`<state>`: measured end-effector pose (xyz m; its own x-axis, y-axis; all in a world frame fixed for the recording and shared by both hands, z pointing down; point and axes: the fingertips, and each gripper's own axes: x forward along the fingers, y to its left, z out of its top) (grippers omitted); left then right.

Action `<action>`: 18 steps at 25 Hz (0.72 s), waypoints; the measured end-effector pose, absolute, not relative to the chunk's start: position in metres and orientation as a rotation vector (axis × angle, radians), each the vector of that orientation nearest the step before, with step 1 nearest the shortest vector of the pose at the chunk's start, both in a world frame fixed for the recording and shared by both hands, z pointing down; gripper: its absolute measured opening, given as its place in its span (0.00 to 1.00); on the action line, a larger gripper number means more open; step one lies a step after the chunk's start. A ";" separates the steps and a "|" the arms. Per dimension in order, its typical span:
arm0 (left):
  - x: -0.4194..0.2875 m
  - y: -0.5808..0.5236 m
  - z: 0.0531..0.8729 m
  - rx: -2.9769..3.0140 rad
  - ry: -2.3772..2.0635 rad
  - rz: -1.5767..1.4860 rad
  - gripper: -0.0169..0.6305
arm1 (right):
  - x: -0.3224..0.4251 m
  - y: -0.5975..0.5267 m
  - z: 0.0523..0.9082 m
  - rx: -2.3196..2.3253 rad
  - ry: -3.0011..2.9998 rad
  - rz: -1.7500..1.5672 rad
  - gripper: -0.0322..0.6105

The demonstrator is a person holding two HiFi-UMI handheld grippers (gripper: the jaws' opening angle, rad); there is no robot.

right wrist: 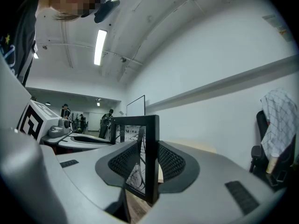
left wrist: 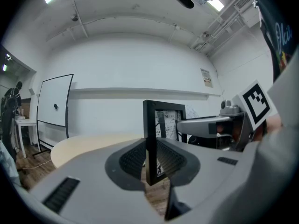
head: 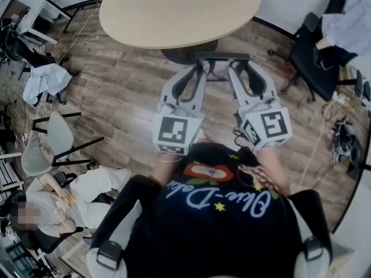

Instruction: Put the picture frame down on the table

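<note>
A black picture frame [head: 222,56] with a black-and-white print hangs upright between my two grippers, just short of the near edge of the oval beige table [head: 179,10]. My left gripper [head: 199,68] is shut on the frame's left side. My right gripper [head: 236,68] is shut on its right side. In the left gripper view the frame's edge [left wrist: 150,125] stands between the ribbed pads of the left gripper [left wrist: 150,158], with the tabletop [left wrist: 88,144] beyond. In the right gripper view the frame [right wrist: 150,143] sits between the pads of the right gripper [right wrist: 148,166].
A wood floor lies below. A person [head: 64,204] sits at lower left beside grey chairs [head: 55,138]. A black office chair with cloth [head: 327,39] stands at upper right, with cables [head: 342,138] on the floor. A whiteboard [left wrist: 55,107] stands by the far wall.
</note>
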<state>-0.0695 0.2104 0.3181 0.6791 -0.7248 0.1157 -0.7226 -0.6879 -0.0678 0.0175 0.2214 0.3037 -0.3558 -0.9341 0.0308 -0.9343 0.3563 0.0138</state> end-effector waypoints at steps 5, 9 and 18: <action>-0.078 0.183 0.316 -2.862 1.202 -0.221 0.13 | 0.008 0.196 0.300 1.787 -2.554 0.018 0.23; -0.089 0.152 0.311 -2.862 1.199 -0.219 0.13 | -0.002 0.165 0.298 1.788 -2.548 0.020 0.23; -0.092 0.129 0.318 -2.878 1.177 -0.220 0.13 | -0.005 0.143 0.304 1.809 -2.528 0.029 0.23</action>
